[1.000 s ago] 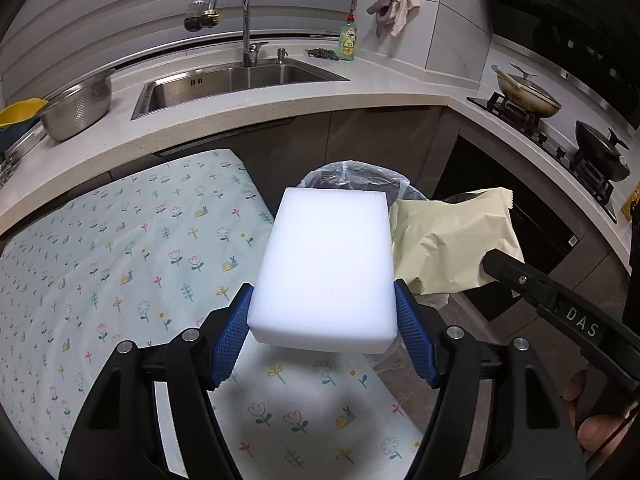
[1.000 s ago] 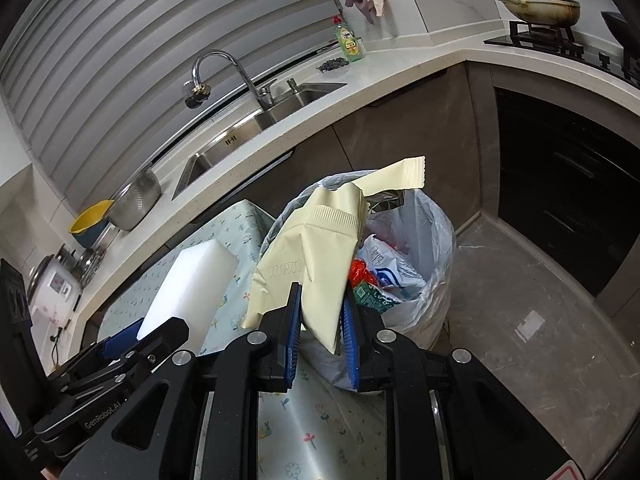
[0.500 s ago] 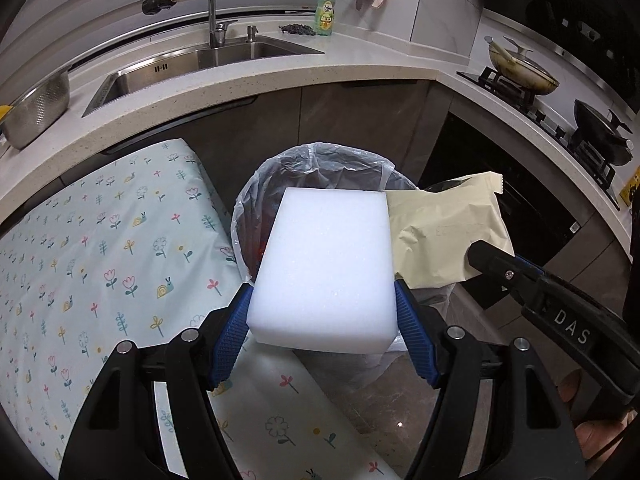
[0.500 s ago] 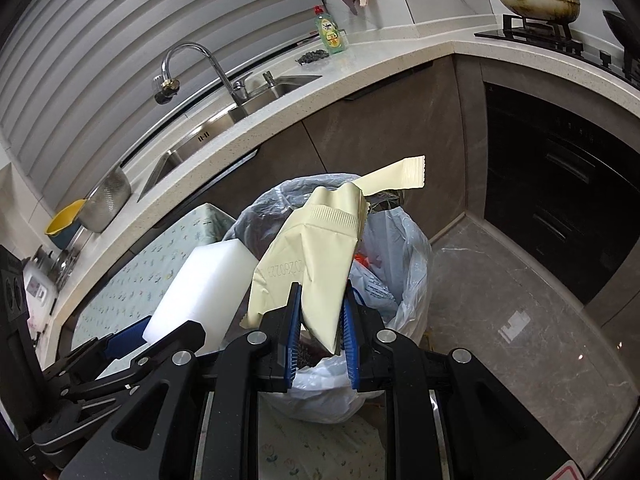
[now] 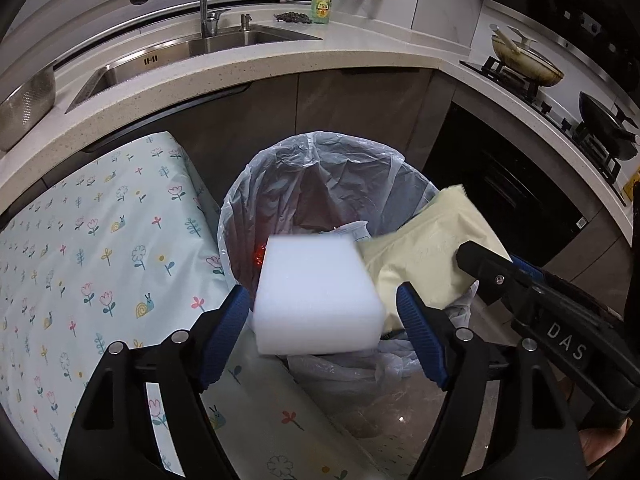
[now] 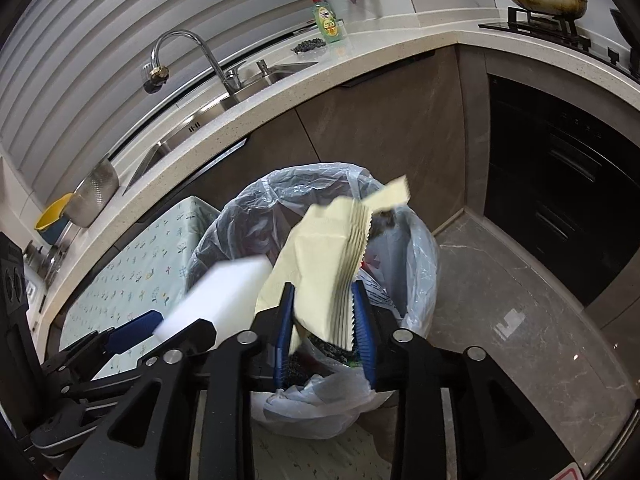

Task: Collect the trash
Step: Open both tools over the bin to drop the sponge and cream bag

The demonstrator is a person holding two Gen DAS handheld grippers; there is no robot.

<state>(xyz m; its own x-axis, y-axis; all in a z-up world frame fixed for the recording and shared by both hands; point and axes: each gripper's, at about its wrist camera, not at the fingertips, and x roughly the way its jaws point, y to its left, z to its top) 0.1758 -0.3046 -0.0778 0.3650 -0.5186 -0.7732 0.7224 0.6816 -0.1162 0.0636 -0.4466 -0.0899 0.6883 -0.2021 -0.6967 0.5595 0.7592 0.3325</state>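
A white sponge block (image 5: 316, 292) hangs blurred between the blue pads of my left gripper (image 5: 322, 298), with a gap on each side. The jaws are opening and the pads no longer press on it. A pale yellow packet (image 6: 320, 240) stands loose and blurred between the pads of my right gripper (image 6: 323, 290), whose jaws are opening too. Both grippers are over the mouth of a trash bin (image 5: 320, 148) lined with a clear bag, with wrappers inside. The right wrist view shows the sponge (image 6: 224, 292) beside the packet, above the bin's rim (image 6: 312, 172).
A table with a floral cloth (image 5: 100, 260) touches the bin's left side. Behind runs a counter with a sink (image 5: 224, 48), a green soap bottle (image 5: 322, 4) and a steel colander (image 5: 24, 108). A stove with pans (image 5: 524, 64) is at the right, above a grey tiled floor (image 6: 520, 320).
Both grippers moved forward and down over the bin. Both jaws widened, and the sponge and the packet came loose from the pads and look blurred.
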